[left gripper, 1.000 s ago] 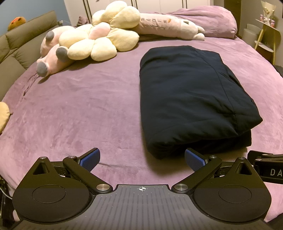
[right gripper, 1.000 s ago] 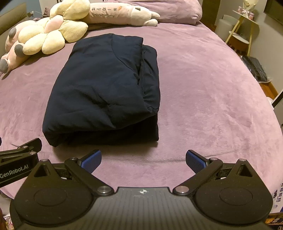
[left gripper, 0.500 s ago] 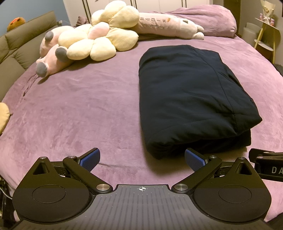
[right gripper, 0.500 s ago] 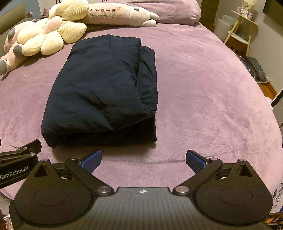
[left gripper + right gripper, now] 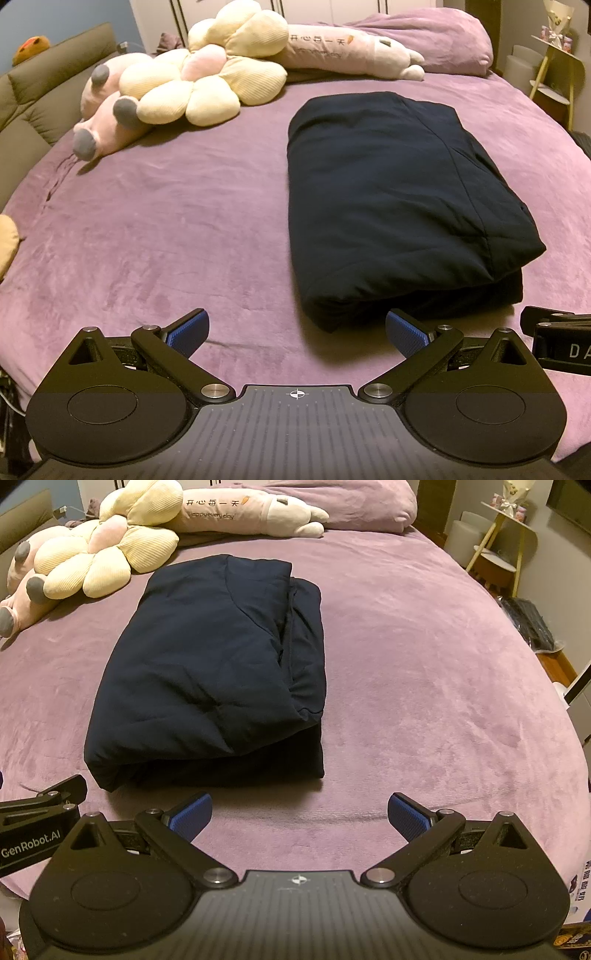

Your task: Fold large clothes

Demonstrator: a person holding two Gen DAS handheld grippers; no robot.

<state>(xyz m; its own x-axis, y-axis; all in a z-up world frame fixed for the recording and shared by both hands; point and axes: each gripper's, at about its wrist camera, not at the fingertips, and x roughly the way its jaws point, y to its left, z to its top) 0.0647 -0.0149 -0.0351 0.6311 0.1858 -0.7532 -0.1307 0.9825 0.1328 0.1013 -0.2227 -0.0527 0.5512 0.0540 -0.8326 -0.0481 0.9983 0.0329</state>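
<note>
A dark navy padded garment lies folded into a thick rectangle on the purple bed; it also shows in the right wrist view. My left gripper is open and empty, just short of the garment's near left corner. My right gripper is open and empty, just short of the garment's near right corner. Neither gripper touches the cloth. The right gripper's body shows at the right edge of the left wrist view, and the left gripper's body at the left edge of the right wrist view.
The purple bedspread covers the bed. Cream flower cushions and a long pink plush lie at the far side by a purple pillow. A green sofa stands left. A small side table stands right.
Both grippers have drawn back very slightly from the folded garment. The garment has not moved and both grippers stay open.
</note>
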